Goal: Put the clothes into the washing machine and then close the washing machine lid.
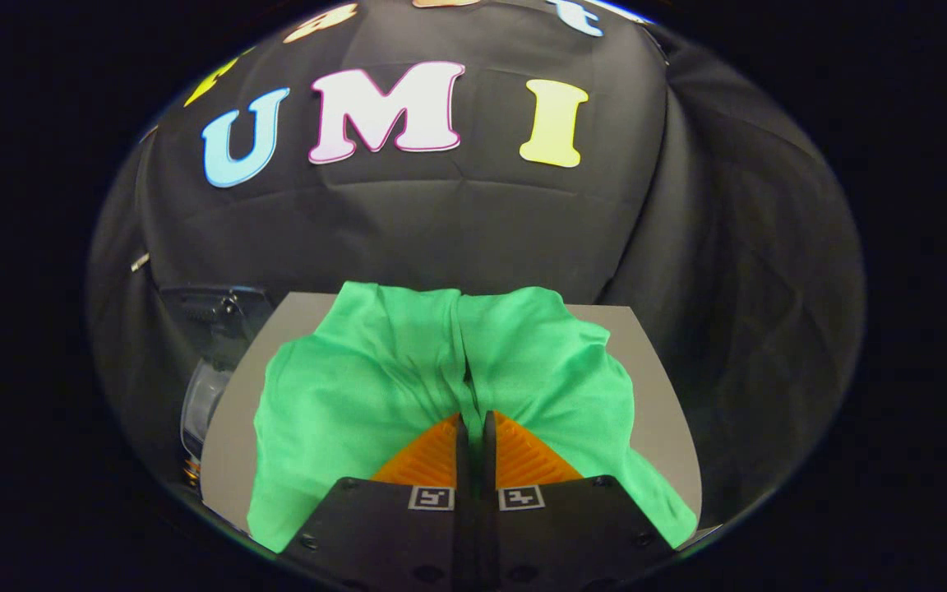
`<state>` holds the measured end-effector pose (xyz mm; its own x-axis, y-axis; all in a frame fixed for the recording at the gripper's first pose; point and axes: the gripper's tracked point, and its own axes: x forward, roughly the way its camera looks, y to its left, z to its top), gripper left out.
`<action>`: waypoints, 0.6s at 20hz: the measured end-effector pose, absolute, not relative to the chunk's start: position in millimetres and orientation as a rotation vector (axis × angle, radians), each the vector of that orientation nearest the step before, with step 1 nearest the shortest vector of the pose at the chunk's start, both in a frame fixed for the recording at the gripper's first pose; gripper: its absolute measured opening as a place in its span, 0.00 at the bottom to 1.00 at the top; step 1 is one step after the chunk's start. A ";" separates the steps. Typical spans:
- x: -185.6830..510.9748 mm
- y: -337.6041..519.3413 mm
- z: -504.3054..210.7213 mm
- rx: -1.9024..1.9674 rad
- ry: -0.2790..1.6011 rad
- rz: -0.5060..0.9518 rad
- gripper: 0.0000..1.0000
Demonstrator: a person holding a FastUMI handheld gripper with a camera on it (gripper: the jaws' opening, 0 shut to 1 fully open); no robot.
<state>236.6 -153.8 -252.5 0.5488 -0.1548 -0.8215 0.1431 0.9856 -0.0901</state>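
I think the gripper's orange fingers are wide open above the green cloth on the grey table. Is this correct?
Not quite. In the gripper view the orange fingers of the gripper are closed, pinching a fold of the green cloth, which lies on the grey table.

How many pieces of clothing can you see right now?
1. A green garment lies spread over the grey table, with a fold of it pinched between the closed fingers of the gripper. More clothes could be hidden underneath it.

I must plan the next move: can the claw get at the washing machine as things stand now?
Probably yes: the claw is shut on the green garment, and the washing machine sits beside the table with nothing between.
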 end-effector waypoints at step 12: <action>257.7 -110.5 -67.1 0.031 0.546 -0.111 0.05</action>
